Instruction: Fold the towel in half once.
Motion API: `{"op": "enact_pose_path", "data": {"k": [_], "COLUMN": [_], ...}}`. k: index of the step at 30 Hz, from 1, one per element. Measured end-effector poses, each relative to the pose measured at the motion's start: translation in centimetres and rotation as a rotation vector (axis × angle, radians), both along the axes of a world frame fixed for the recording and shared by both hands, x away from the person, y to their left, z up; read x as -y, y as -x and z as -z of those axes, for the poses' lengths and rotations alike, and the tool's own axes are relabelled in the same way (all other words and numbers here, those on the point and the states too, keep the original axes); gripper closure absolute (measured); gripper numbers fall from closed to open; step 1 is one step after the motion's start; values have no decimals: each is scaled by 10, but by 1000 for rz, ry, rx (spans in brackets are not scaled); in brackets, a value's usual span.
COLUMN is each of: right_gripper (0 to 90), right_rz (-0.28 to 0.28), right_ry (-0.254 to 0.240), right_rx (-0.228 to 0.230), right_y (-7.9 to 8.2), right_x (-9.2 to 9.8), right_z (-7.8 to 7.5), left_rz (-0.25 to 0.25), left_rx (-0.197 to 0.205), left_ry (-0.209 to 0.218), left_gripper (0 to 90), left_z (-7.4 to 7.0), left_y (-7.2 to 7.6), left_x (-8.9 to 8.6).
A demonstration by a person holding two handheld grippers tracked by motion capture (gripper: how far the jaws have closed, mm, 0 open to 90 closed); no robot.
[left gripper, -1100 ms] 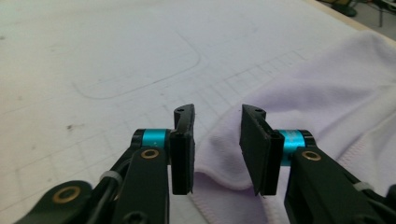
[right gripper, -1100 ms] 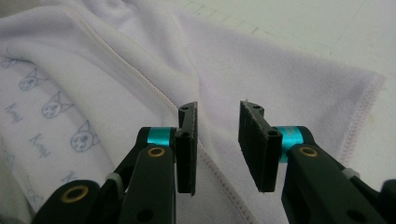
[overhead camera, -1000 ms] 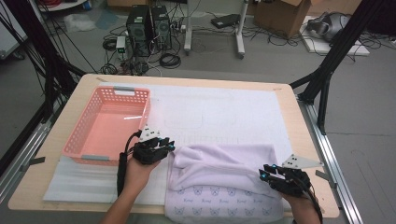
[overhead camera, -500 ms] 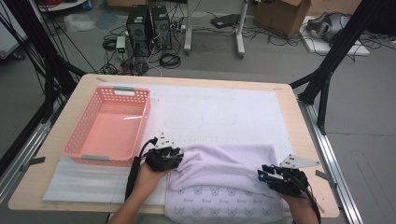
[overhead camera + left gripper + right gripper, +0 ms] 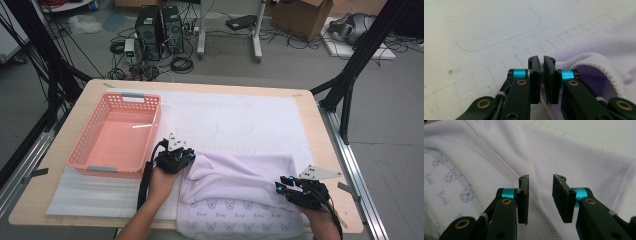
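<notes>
Sliding rightward from its spot beside the pink basket [image 5: 114, 135], the left claw [image 5: 186, 161] now sits at the upper left corner of the lavender towel [image 5: 240, 190], its jaws having just been closing with the towel's edge between them. Seen from the left gripper view, the left claw [image 5: 542, 72] is pinched together on the looped terry hem [image 5: 596, 65], only a sliver of cloth keeping the pads apart.

Folded loosely, the towel lies at the near edge of the worktop [image 5: 30, 200], on the white mat [image 5: 240, 120], with a strip of cat-face print showing along its front. It looks soft, light and limp: it will sag and drape from any grip rather than hold its shape, and it is neither slippery nor fragile. Corners and stitched hems appear the soundest places to take hold, since a pinch there catches the thickest cloth and lets the rest hang free.

At the towel's lower right, the right claw [image 5: 284, 187] rests in the person's right hand. In the right gripper view the right claw [image 5: 540, 197] stands partly apart, clamped on nothing, poised above a stitched seam [image 5: 506, 167] running diagonally between the jaws. Whether the pads brush the fabric cannot be told.
</notes>
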State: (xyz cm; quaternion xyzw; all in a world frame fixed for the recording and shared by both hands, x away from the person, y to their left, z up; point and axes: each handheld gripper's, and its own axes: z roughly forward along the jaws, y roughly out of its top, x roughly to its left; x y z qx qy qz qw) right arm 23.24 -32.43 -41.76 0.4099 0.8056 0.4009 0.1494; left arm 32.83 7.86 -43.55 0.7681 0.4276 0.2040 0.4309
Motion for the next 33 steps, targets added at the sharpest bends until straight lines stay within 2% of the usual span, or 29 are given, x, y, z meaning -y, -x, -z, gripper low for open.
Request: {"op": "enact_pose_path", "data": {"k": [1, 3, 4, 5, 6, 7, 9, 11, 13, 14, 16, 18, 19, 22, 24, 27, 29, 30, 33], "right_gripper": [660, 660, 654, 641, 617, 594, 571, 556, 554, 566, 595, 596, 605, 662, 695, 712, 687, 673, 582], "right_rz": [6, 28, 45, 64, 85, 112, 135, 142, 127, 115, 83, 81, 81, 136, 191, 280, 315, 322, 310], "right_ry": [0, 3, 1, -1, -1, -5, -7, 9, 12, 21, 55, 114, 117, 160, 181, 209, 176, 169, 100], "right_rx": [0, 16, 25, 31, 36, 43, 44, 38, 21, 10, -11, -40, -29, 8, 23, 40, 24, 25, 44], "right_y": [-1, -2, -4, -5, -7, -10, -15, -24, -36, -43, -56, -69, -73, -82, -86, -90, -91, -90, -80], "right_x": [0, 1, 2, 4, 5, 7, 10, 12, 10, 6, -2, -9, -10, -7, -1, 7, 12, 14, 21], "right_z": [0, 1, 1, 1, 1, 1, 1, 3, 6, 9, 15, 22, 24, 24, 25, 25, 25, 24, 18], "left_rz": [-10, -63, -106, -134, -131, -121, -66, -18, 19, 45, 64, 50, 39, 23, -8, -62, -92, -97, -88], "left_rx": [-3, 1, 4, -16, -39, -42, -64, -79, -79, -93, -109, -128, -136, -145, -114, -69, -72, -82, -101], "left_ry": [1, 26, 58, 104, 142, 144, 152, 176, 195, 199, 175, 131, 108, 12, -86, -92, -89, -77, -6], "left_gripper": [828, 788, 722, 667, 629, 591, 570, 534, 525, 523, 511, 482, 474, 457, 529, 618, 605, 566, 526], "left_z": [0, -1, -1, -2, -3, -3, -4, -6, -8, -9, -7, -4, -2, 4, 5, 9, 9, 9, 7], "left_y": [-3, -8, -10, -12, -12, -11, -8, -5, -2, 0, 0, -1, -2, -3, -1, 3, 5, 5, 7], "left_x": [0, 0, -2, -5, -8, -8, -7, -5, -2, -1, 2, 3, 4, 6, 7, 6, 5, 3, -4]}}
